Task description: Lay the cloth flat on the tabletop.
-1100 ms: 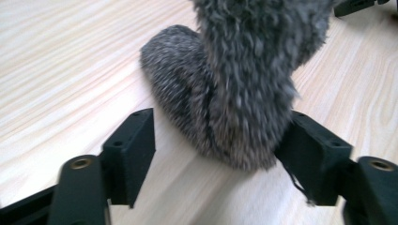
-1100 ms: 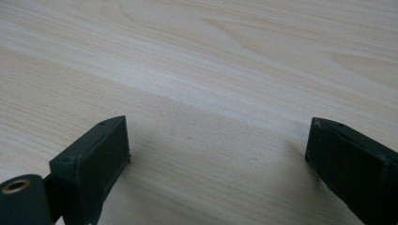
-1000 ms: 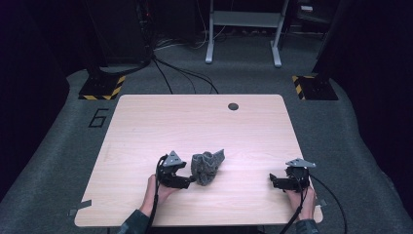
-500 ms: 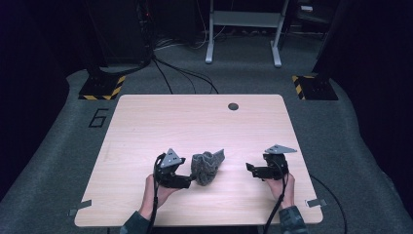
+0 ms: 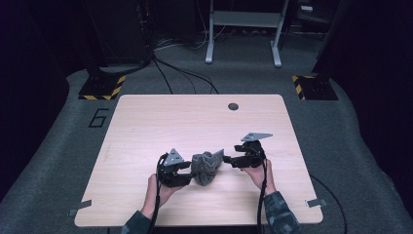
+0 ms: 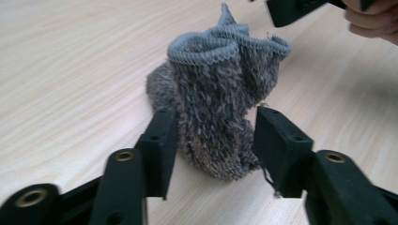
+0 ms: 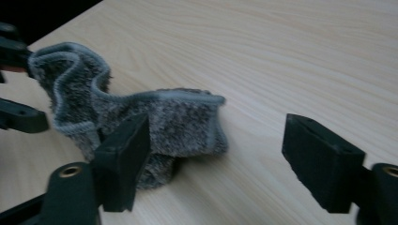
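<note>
Your left gripper [image 6: 213, 140] jaws have just been closing around the grey fuzzy sock [image 6: 218, 98] bunched on the counter [image 5: 160, 122], pads seemingly pressing. Your right gripper [image 7: 216, 154] jaws, also closing, stand open, sock's free end beside one pad, ungripped. That grab remains.

Grey cloth [image 5: 206, 167] btwn L claw [image 5: 189, 173] & R claw [image 5: 228, 160].

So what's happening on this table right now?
A person works a grey fuzzy cloth on a wooden table with two handheld grippers. The left gripper has just been closing, its jaws hugging both sides of the bunched-up cloth. The right gripper, jaws also narrowing but open, comes in on the cloth's other end, one jaw beside it, nothing pinched yet.
</note>
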Demonstrator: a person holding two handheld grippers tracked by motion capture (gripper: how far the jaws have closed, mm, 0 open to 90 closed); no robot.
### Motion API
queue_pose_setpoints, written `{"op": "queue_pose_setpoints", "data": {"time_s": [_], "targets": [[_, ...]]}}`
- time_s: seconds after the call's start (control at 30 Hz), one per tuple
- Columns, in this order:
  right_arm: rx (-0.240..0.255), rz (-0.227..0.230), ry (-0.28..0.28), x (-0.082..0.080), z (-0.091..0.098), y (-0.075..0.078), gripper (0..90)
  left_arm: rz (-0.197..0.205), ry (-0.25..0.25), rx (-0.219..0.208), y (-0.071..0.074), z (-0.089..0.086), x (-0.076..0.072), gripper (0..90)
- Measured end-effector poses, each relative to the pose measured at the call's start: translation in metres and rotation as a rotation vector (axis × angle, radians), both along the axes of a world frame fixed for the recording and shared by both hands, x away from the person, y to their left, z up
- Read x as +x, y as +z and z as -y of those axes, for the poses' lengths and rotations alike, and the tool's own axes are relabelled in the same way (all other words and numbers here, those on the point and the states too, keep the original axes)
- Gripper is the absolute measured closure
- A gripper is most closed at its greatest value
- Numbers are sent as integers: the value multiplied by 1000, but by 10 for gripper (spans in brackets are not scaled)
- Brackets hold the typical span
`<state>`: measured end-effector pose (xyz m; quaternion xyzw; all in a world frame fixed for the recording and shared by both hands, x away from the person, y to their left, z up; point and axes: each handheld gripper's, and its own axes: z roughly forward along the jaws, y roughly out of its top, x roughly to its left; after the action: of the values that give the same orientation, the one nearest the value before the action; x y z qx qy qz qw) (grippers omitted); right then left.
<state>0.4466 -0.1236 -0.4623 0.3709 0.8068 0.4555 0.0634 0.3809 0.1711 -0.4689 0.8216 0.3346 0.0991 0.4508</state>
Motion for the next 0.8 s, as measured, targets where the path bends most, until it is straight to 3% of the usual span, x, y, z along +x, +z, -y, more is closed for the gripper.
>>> {"op": "queue_pose_setpoints", "data": {"time_s": [0.13,0.17,0.2,0.3,0.37,0.4,0.53,0.7,0.8], "targets": [[20,-41,56,14,-9,-6,342,-28,-4,1,-7,1,6,605],[6,-35,59,19,-13,-9,441,-20,-10,10,-9,1,8,658],[6,-35,59,19,-13,-9,441,-25,-12,5,-11,1,9,658],[-23,-41,81,22,-18,-13,582,-30,1,2,-16,-1,15,740],[-34,-50,87,22,-22,-15,683,-35,1,3,-17,-3,18,775],[-30,-46,87,20,-23,-16,780,-33,10,4,-18,-6,21,789],[-41,-49,80,19,-23,-17,868,-35,16,13,-19,-9,27,797],[-45,-45,66,13,-22,-18,889,-31,41,27,-19,-17,41,794],[-49,-21,58,6,-20,-17,890,-57,65,7,-20,-22,47,716]]}}
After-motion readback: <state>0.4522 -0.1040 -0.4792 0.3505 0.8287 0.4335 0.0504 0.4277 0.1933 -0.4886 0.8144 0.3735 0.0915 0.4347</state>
